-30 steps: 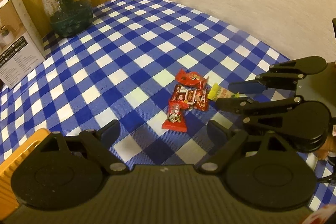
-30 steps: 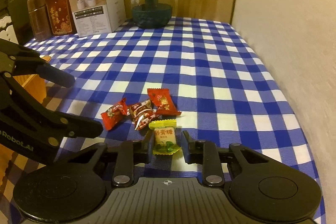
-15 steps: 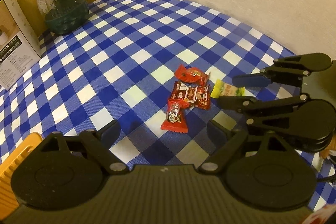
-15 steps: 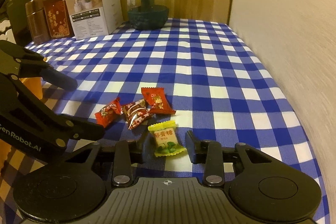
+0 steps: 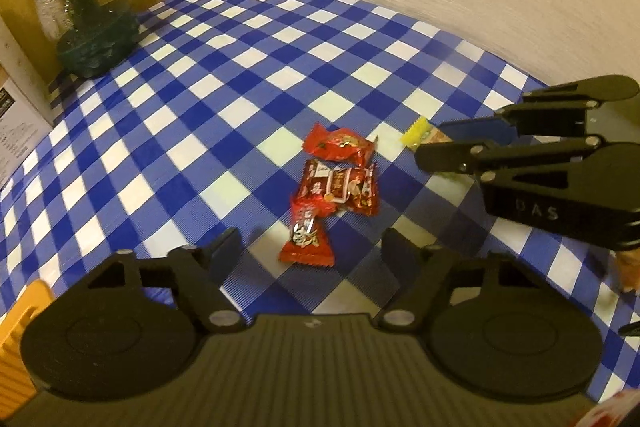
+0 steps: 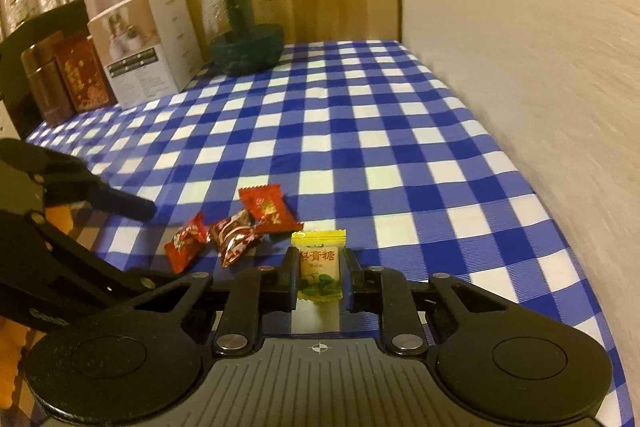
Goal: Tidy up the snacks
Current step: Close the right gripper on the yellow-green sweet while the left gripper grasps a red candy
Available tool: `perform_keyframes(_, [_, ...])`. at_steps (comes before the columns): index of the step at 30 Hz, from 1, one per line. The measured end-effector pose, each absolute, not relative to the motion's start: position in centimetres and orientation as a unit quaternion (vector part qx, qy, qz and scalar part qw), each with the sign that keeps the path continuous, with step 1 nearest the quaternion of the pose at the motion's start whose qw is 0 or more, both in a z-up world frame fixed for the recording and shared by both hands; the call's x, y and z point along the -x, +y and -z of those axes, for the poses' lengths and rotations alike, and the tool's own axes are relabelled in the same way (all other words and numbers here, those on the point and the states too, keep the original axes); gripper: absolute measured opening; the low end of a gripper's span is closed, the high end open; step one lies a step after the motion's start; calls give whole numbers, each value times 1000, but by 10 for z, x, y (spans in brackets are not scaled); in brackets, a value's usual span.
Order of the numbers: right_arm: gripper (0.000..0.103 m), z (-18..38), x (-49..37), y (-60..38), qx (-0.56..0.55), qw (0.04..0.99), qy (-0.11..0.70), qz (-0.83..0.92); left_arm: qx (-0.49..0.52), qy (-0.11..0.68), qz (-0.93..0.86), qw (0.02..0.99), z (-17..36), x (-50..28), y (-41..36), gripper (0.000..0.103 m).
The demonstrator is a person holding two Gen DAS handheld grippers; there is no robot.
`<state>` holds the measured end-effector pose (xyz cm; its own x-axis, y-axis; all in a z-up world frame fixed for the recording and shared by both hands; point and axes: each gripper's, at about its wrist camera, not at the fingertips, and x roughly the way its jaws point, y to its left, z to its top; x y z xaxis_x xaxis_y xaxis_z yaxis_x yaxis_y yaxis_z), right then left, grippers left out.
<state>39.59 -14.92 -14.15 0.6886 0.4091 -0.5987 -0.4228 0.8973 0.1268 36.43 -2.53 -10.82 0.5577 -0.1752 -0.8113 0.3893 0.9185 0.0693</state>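
Three red snack packets lie together on the blue checked tablecloth: a far one (image 5: 339, 147), a middle one (image 5: 341, 187) and a near one (image 5: 307, 239). My left gripper (image 5: 310, 247) is open, its fingers either side of the near red packet, just above the cloth. My right gripper (image 6: 320, 263) is shut on a yellow-green candy packet (image 6: 320, 267), to the right of the red ones (image 6: 232, 235). The candy's yellow end (image 5: 416, 137) sticks out of the right gripper in the left wrist view.
A green glass jar (image 6: 244, 31) stands at the far end by the wooden wall. A white box (image 6: 148, 47) and brown tins (image 6: 64, 75) stand on the left. An orange basket rim (image 5: 20, 343) is at near left. A wall runs along the right.
My right gripper has closed on the yellow-green candy. My left gripper has moved closer to the red packets and now straddles the near one.
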Motion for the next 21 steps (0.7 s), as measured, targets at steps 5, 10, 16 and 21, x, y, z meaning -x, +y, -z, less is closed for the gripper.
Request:
perform_keyframes(5, [21, 140, -395, -153, 7, 921, 322, -220, -105, 445, 156, 876, 111, -371, -21, 53])
perform_keyframes(10, [21, 140, -396, -155, -1, 921, 324, -215, -90, 450, 156, 875, 112, -375, -17, 41])
perform_keyframes(16, [21, 139, -395, -153, 3, 922, 321, -217, -71, 456, 159, 873, 112, -377, -16, 24])
perform_keyframes(21, [21, 134, -393, -151, 2, 923, 317, -218, -55, 461, 159, 871, 109, -373, -15, 19])
